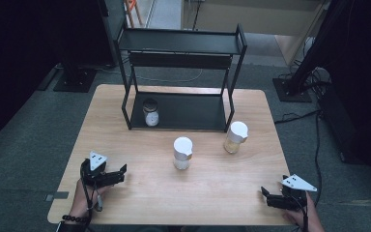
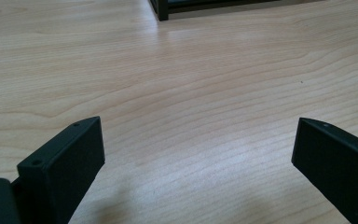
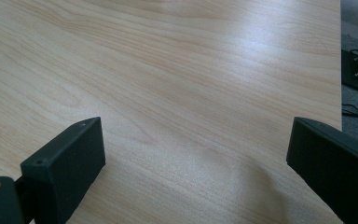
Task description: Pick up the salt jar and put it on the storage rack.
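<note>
Wood-grain tabletop (image 1: pixel 140 193) is seen beneath both grippers, which rest low at the near edge. At about eight o'clock on the table the left gripper (image 1: pixel 121 173) is held with its jaws spread wide and nothing between them; in the left gripper view only bare table lies ahead of the left gripper, with a foot of the black shelf rack (image 2: pixel 161 10) at twelve o'clock.

Inside the rack's lower shelf (image 1: pixel 183 113), toward eleven o'clock, a small glass jar (image 1: pixel 150 112) with a dark lid is stood upright. Near the table's centre a white-capped jar (image 1: pixel 182 153) is stood upright, well apart from both grippers. Just to its right, at about two o'clock from centre, a second white-capped jar (image 1: pixel 235 137) with pale yellowish contents is stood close to the rack's right front leg, not touching it as far as can be told.

At five o'clock the right gripper (image 1: pixel 264 195) is likewise held spread and empty, well apart from either jar.

The two jars on the open table are judged to be the things in hand, the central one nearest. Both are judged rigid, smooth-walled, probably slippery, moderately light, and breakable if glass. A hold is best taken across the body below the cap, jaws level, since the cap may be loose and a high grip could tip the jar.
</note>
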### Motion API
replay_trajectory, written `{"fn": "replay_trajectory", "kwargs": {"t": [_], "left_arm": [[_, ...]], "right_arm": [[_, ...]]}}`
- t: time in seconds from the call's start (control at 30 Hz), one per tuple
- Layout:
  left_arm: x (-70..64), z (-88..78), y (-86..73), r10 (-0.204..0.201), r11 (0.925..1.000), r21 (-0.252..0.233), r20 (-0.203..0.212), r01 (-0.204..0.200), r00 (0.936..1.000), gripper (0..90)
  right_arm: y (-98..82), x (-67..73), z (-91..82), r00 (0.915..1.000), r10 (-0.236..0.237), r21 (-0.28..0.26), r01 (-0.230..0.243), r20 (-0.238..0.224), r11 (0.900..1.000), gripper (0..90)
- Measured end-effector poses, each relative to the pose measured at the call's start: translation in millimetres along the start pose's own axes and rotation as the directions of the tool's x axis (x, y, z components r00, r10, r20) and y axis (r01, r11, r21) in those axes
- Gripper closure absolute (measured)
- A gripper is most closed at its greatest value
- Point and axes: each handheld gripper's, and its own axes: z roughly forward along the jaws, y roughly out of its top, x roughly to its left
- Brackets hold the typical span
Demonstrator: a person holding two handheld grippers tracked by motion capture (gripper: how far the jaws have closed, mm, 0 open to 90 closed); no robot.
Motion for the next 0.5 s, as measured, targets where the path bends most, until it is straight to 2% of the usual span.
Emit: {"fn": "replay_trajectory", "kwargs": {"t": [0.3,0.5], "left_arm": [[1.0,-3.1,-2.3,0.012,0.9999,-0.001,0.001,-0.012,0.9999,2.6],[6.9,-9.4,-7.0,0.008,1.0,-0.003,-0.002,-0.008,1.0,2.6]], "right_arm": [[-0.1,0.1,-0.3,1.0,0.002,0.0,-0.002,0.001,1.0,3.9],[-0.1,0.0,-0.1,1.0,0.002,0.001,-0.002,0.0,1.0,3.9]]}}
